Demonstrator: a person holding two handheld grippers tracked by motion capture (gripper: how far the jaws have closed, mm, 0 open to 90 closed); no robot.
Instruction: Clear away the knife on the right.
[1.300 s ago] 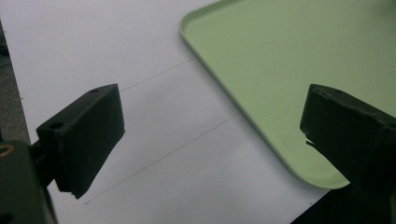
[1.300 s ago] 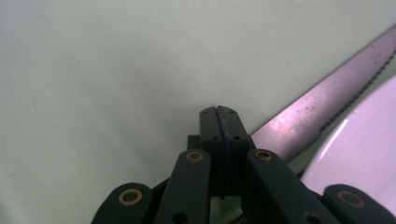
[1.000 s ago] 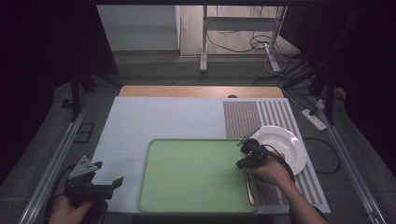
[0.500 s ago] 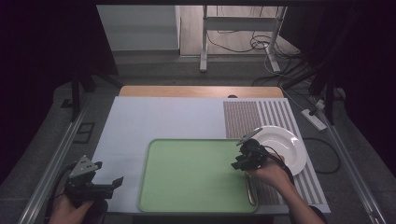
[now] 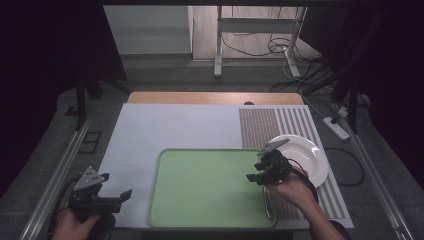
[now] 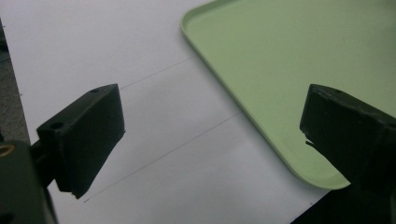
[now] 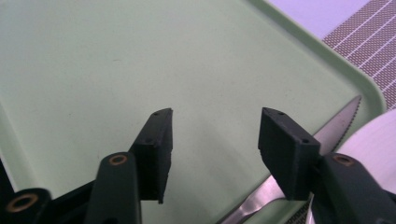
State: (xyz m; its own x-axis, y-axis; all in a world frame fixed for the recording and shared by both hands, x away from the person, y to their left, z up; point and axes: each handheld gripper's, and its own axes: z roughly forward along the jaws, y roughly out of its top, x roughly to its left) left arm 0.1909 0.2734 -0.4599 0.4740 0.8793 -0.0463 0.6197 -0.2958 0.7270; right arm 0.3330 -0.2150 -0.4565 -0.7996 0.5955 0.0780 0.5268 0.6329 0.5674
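Observation:
A light green tray [image 5: 200,190] lies at the table's front middle. My right gripper [image 5: 254,170] hovers over its right part, open, with nothing between its jaws; in the right gripper view it [image 7: 215,116] looks down at the bare tray floor [image 7: 116,70]. A table knife [image 7: 338,119] lies along the tray's right rim, beside a white plate [image 5: 305,155] on the striped mat. My left gripper [image 5: 116,187] stands open at the front left, over the white table, just left of the tray's near corner [image 6: 303,140]. Between its jaws, the left gripper [image 6: 212,98] holds nothing.
A brown-striped placemat [image 5: 280,125] covers the table's right side under the plate. The white table surface [image 5: 175,125] stretches behind the tray. A metal stand and cables [image 5: 260,45] sit on the floor beyond the table. The table's front edge is close below both hands.
My right gripper has drifted left and toward me, away from the plate and over the tray. The left gripper has stayed put.

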